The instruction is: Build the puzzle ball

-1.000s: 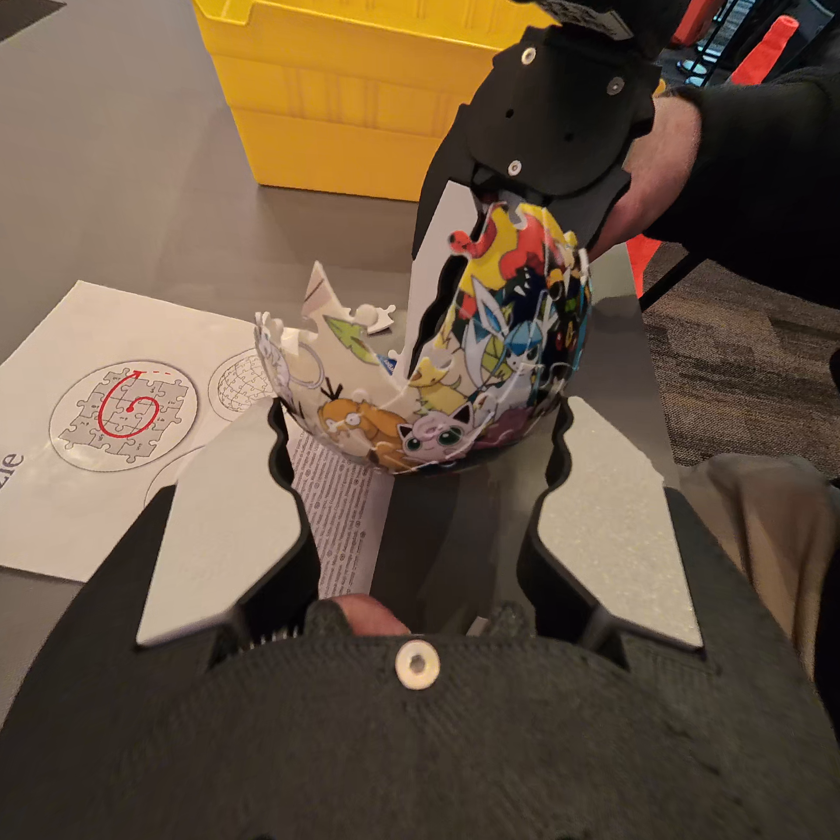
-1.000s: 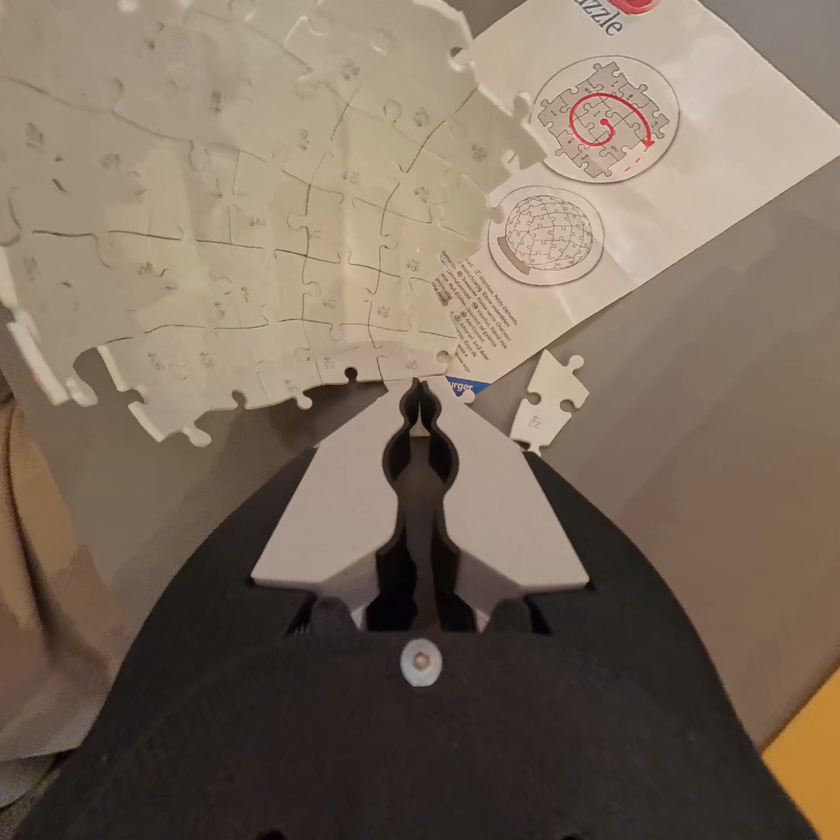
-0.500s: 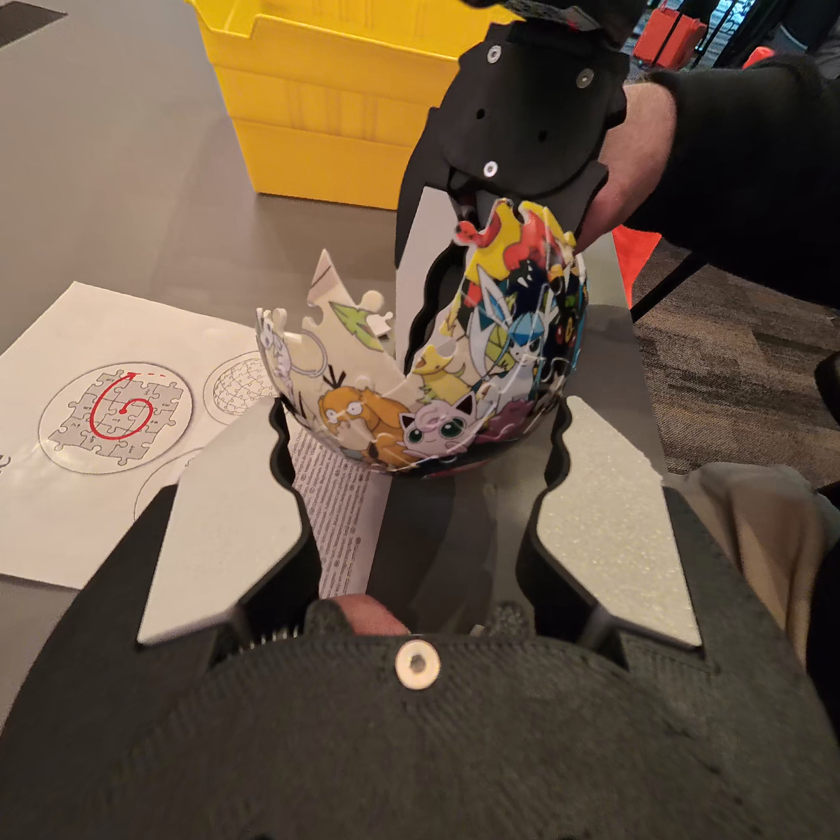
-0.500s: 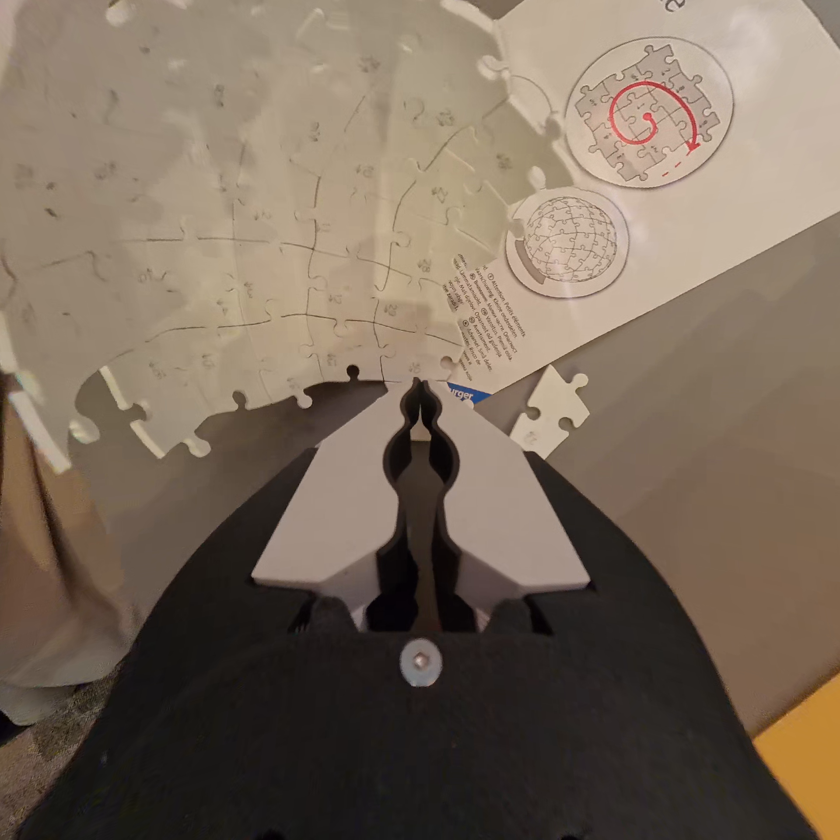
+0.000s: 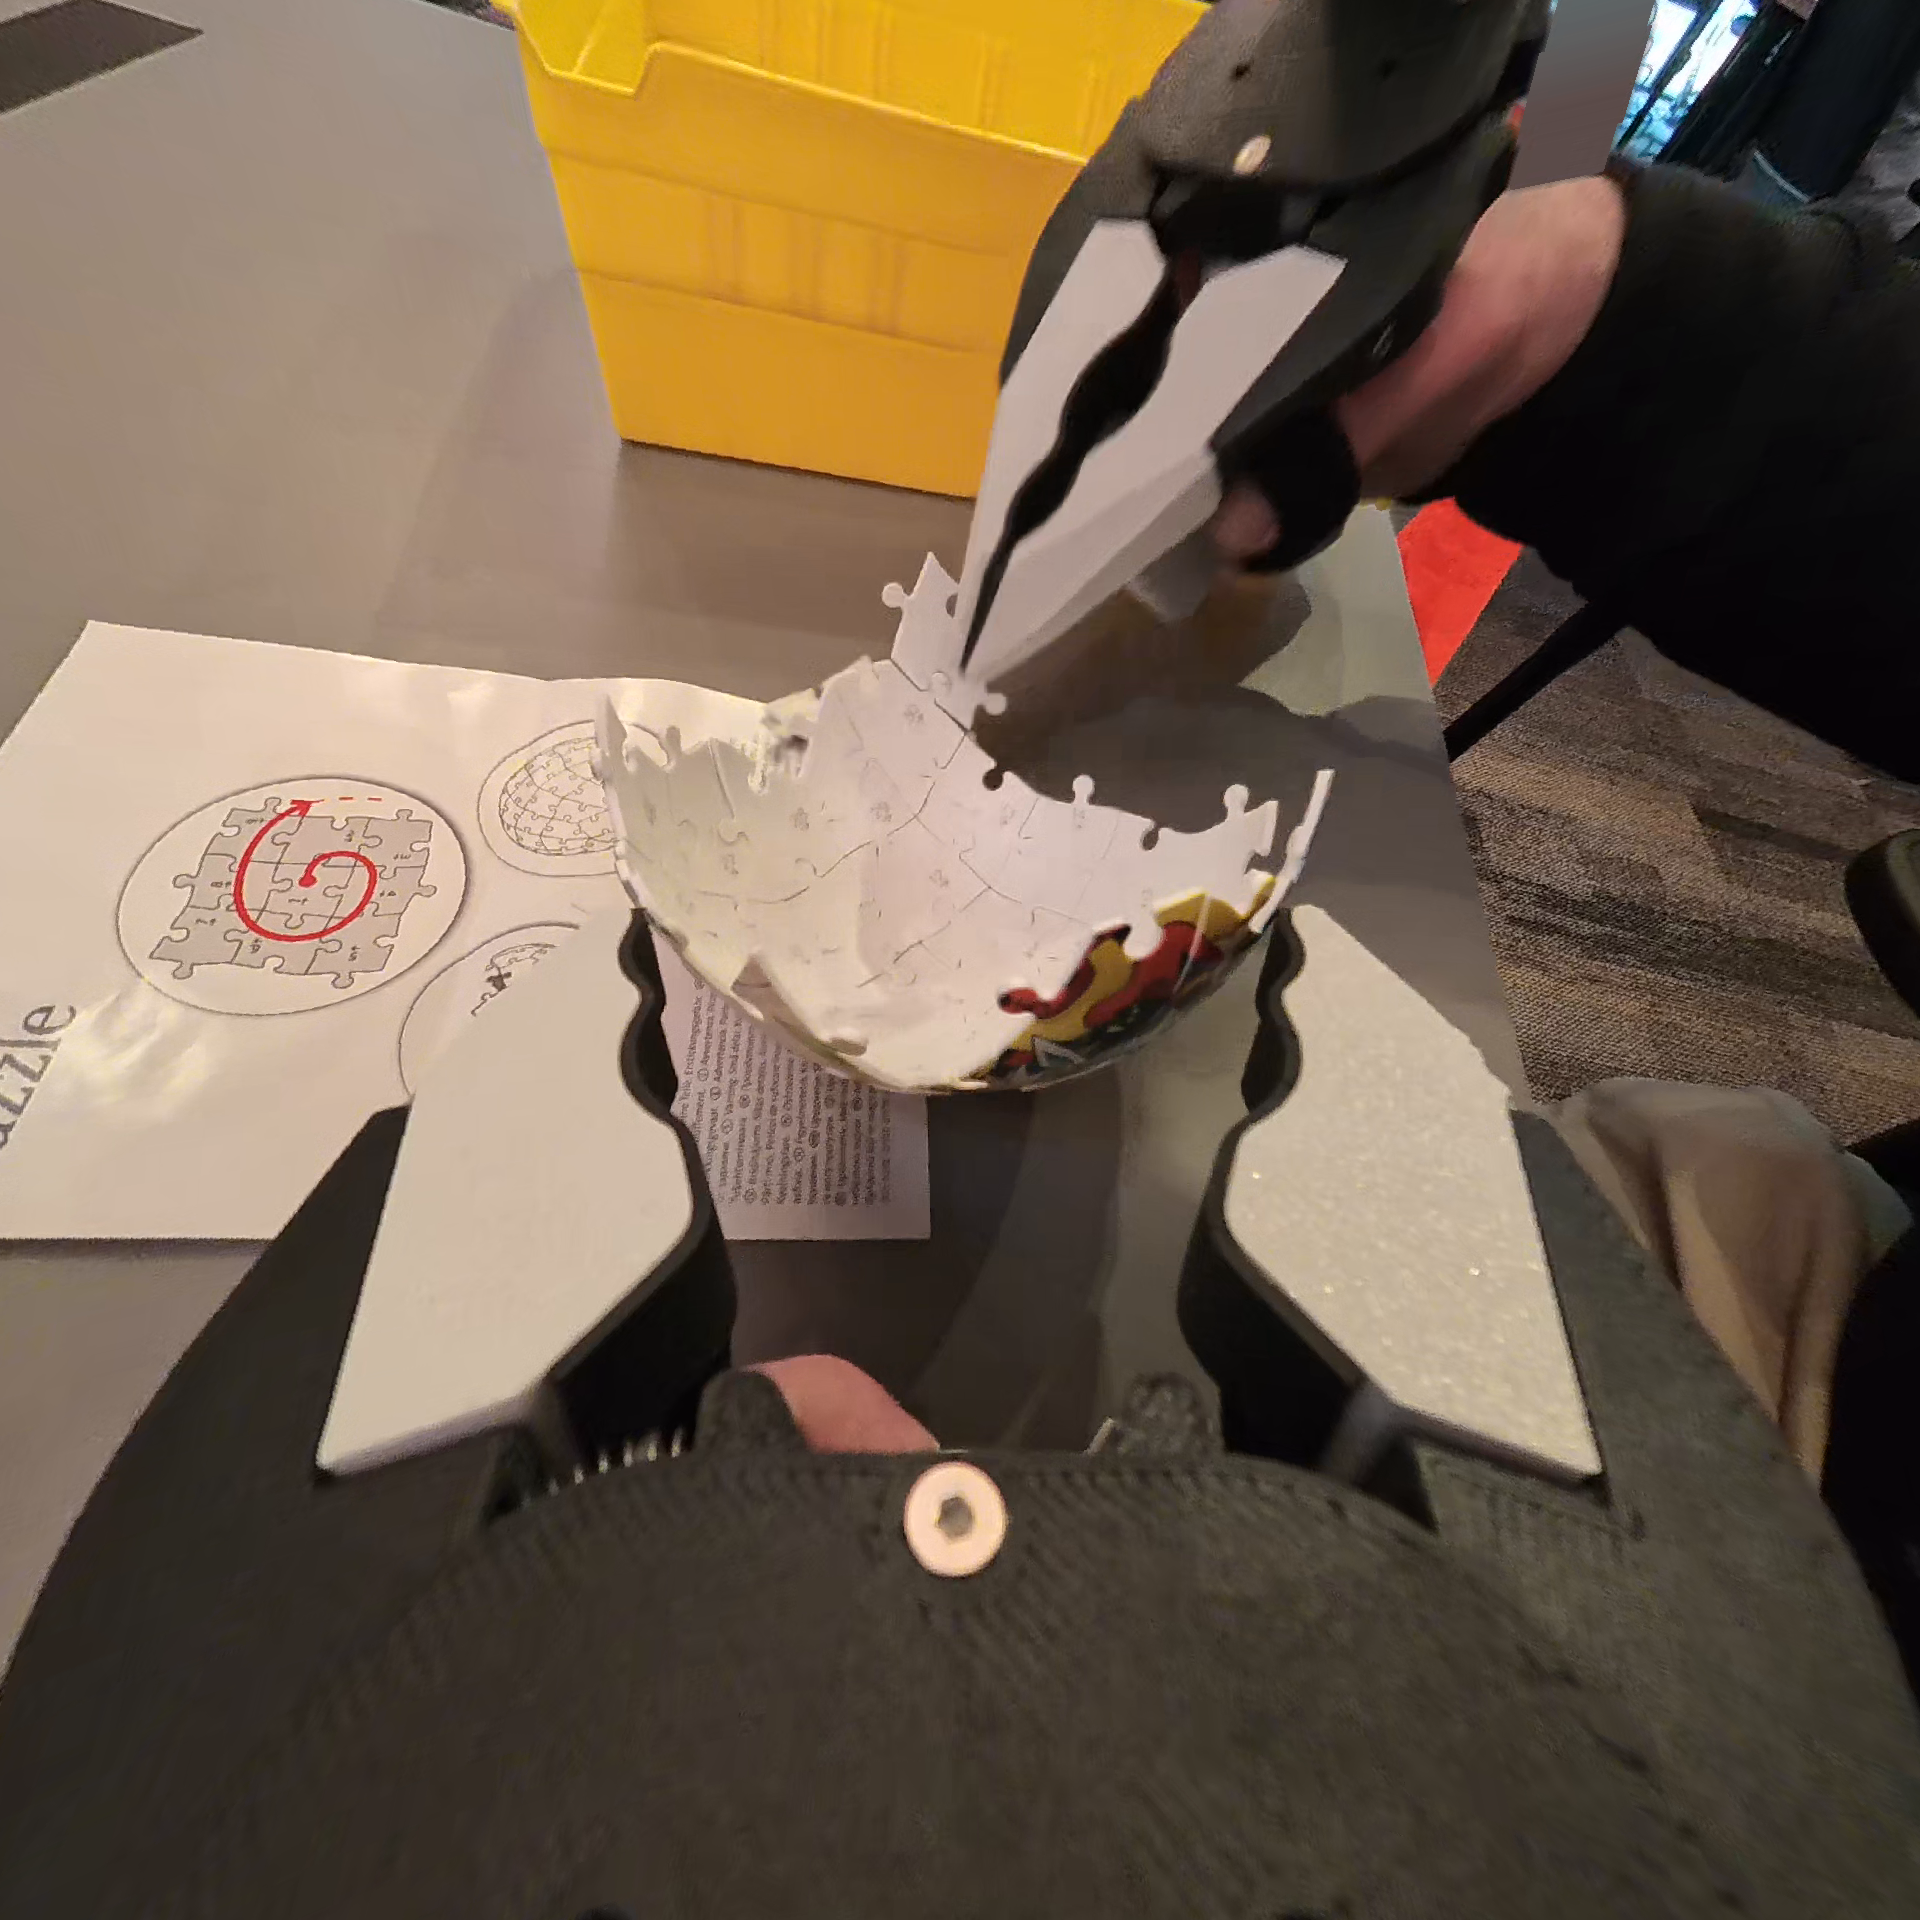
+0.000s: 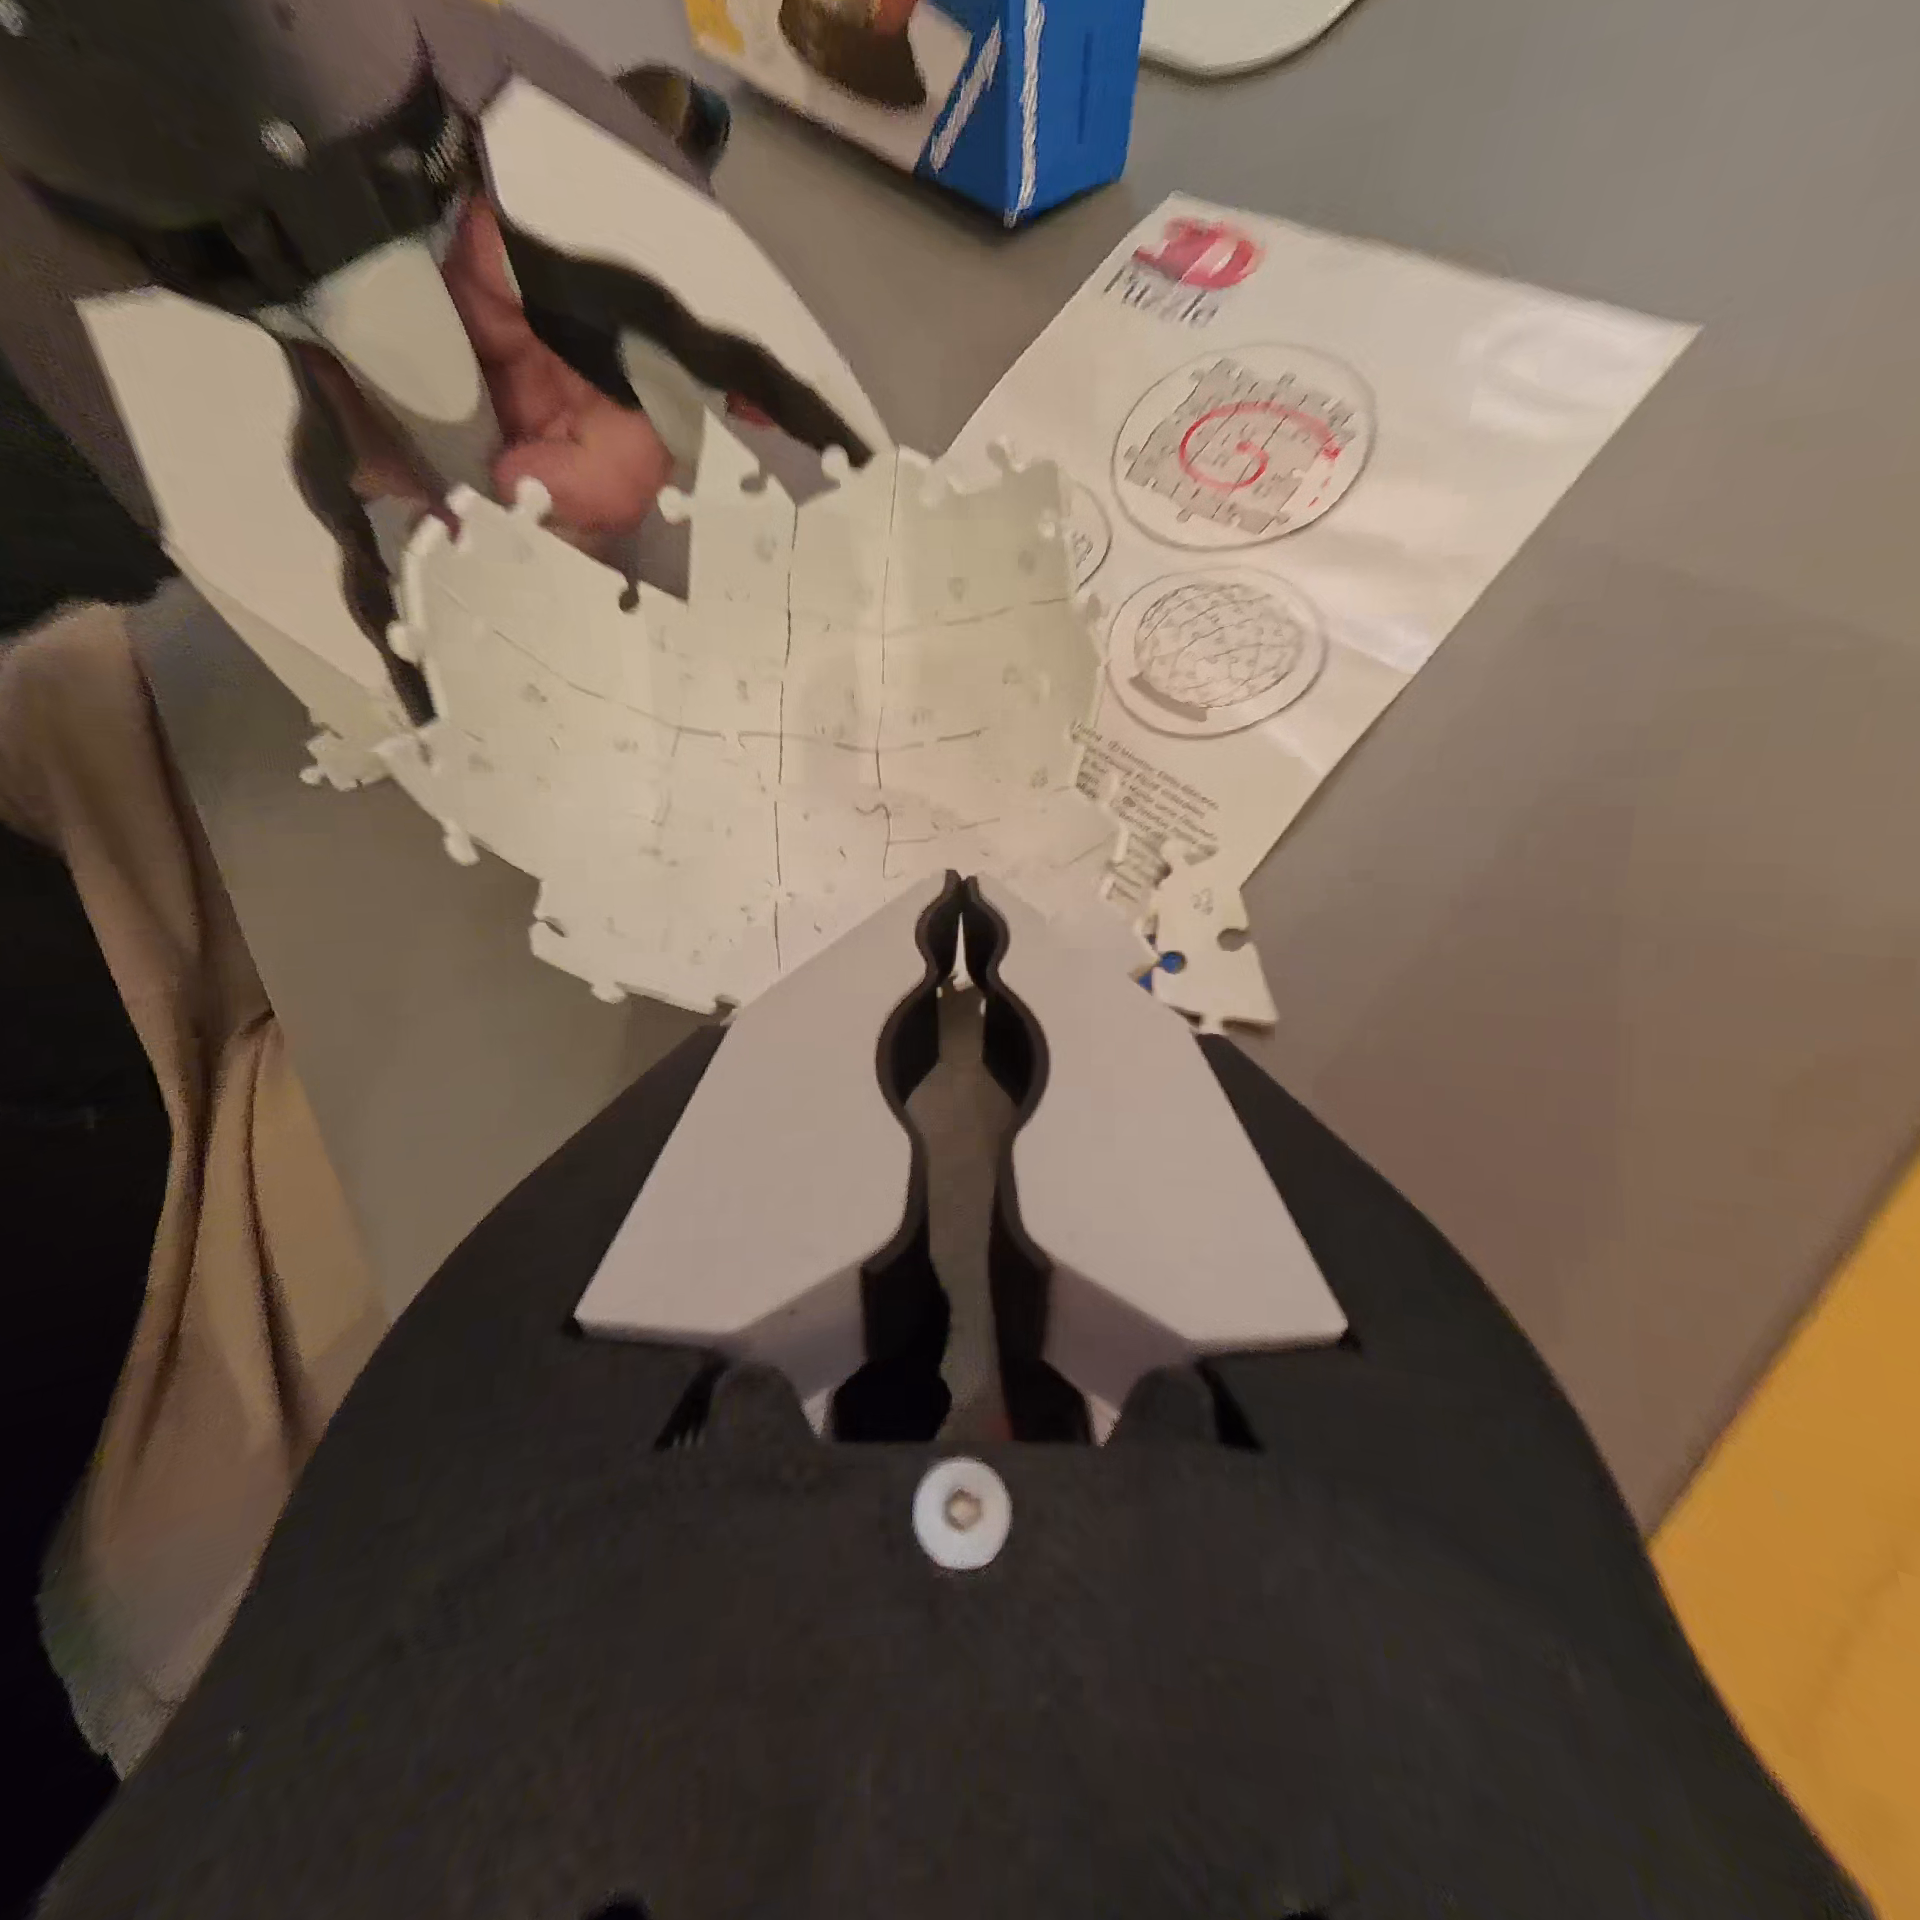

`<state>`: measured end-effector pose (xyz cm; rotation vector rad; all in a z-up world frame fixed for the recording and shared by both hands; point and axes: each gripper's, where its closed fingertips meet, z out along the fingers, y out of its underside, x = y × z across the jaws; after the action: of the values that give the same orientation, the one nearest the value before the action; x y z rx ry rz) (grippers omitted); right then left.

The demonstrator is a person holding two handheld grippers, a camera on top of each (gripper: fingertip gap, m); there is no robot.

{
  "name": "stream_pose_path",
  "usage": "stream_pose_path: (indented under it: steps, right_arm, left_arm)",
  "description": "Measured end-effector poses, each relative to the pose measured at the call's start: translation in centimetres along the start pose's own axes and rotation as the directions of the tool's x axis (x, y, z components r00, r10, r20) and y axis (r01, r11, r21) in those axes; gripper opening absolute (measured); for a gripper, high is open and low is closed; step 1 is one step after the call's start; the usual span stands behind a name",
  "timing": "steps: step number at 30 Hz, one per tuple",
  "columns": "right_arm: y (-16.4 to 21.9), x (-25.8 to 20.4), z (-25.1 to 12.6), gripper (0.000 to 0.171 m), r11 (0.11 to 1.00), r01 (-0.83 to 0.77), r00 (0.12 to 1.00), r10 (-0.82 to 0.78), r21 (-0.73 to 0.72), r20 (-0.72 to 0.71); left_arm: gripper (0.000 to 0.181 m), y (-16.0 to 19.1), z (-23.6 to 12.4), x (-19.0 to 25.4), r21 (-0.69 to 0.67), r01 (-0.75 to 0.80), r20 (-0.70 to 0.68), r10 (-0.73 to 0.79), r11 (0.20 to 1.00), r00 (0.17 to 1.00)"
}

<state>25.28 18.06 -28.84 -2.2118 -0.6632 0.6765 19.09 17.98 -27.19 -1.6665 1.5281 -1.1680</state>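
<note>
The half-built puzzle ball [image 5: 894,883] is a bowl-shaped shell with its white inside facing up and a strip of coloured outside [image 5: 1132,987] showing at the lower right. Its bottom rests on the instruction sheet and table. My right gripper [image 5: 977,665] comes down from the upper right and is shut on the shell's far rim. In the right wrist view its tips [image 6: 956,894] pinch the near edge of the shell [image 6: 748,707]. My left gripper [image 5: 956,987] is open, one finger on each side of the shell; it also shows in the right wrist view [image 6: 634,587].
A loose white puzzle piece [image 6: 1210,956] lies on the table beside my right fingertips. The instruction sheet [image 5: 312,883] lies left of the shell. A yellow bin [image 5: 810,260] stands behind. A blue box [image 6: 997,83] sits beyond the sheet. The table edge [image 5: 1455,831] runs along the right. My hands' fingertips stand some 8 cm from each other.
The shell has tipped from standing on edge, coloured side toward the left camera, to lying open side up. My right gripper has swung up and right with the rim. The left gripper stays open.
</note>
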Motion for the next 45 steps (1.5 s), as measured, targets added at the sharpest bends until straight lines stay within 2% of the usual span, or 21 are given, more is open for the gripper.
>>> stream_pose_path:
  steps: [3,6,9,13,18,20,26,32,38,42,45]
  right_arm:
    - [-1.4,0.6,-2.4,0.002,0.996,-0.031,0.998,0.036,0.089,-0.059]
    - [-0.9,1.4,-3.8,0.014,0.993,-0.064,0.983,0.08,0.102,-0.164]
    - [0.5,1.6,-4.2,0.023,0.992,-0.1,0.963,0.115,0.072,-0.245]
    - [1.8,2.6,-3.3,0.025,0.978,-0.195,0.931,0.209,0.075,-0.299]
    - [1.9,2.2,-0.6,0.03,0.942,-0.32,0.923,0.334,0.098,-0.193]
    - [1.7,1.7,0.2,0.024,0.928,-0.356,0.918,0.368,0.107,-0.144]
    - [2.0,1.8,0.5,0.0,0.933,-0.346,0.92,0.358,0.102,-0.161]
    - [1.8,2.1,0.4,0.0,0.928,-0.352,0.914,0.37,0.125,-0.169]
    - [2.1,2.5,0.2,0.02,0.904,-0.398,0.894,0.421,0.155,-0.157]
    - [2.5,2.4,0.0,0.009,0.9,-0.408,0.891,0.429,0.152,-0.15]
    - [2.3,2.1,-0.3,0.009,0.893,-0.418,0.889,0.44,0.169,-0.129]
  left_arm:
    - [0.108,0.0,0.0,-0.1,0.003,0.002,0.0,-0.002,1.0,1.0]
    - [0.108,0.0,0.0,-0.1,0.011,0.004,0.002,-0.004,1.0,1.0]
    - [0.108,0.1,-0.1,-0.1,0.017,0.008,0.001,-0.008,1.0,1.0]
    - [0.108,0.1,-0.1,0.3,0.023,0.002,-0.005,-0.002,1.0,1.0]
    - [0.108,-0.2,-0.2,0.8,0.035,-0.008,-0.008,0.009,0.999,1.0]
    - [0.108,-0.2,-0.1,1.0,0.041,-0.006,-0.016,0.007,0.999,1.0]
    - [0.107,0.1,0.0,1.5,0.045,-0.006,-0.035,0.008,0.999,0.999]
    - [0.108,0.1,0.1,1.7,0.054,-0.004,-0.044,0.007,0.999,0.999]
    - [0.107,0.2,0.0,1.7,0.055,0.0,-0.044,0.002,0.998,0.999]
    - [0.107,0.1,0.1,1.8,0.054,-0.003,-0.047,0.006,0.999,0.999]
    - [0.107,0.0,0.2,2.0,0.053,-0.006,-0.05,0.008,0.999,0.999]
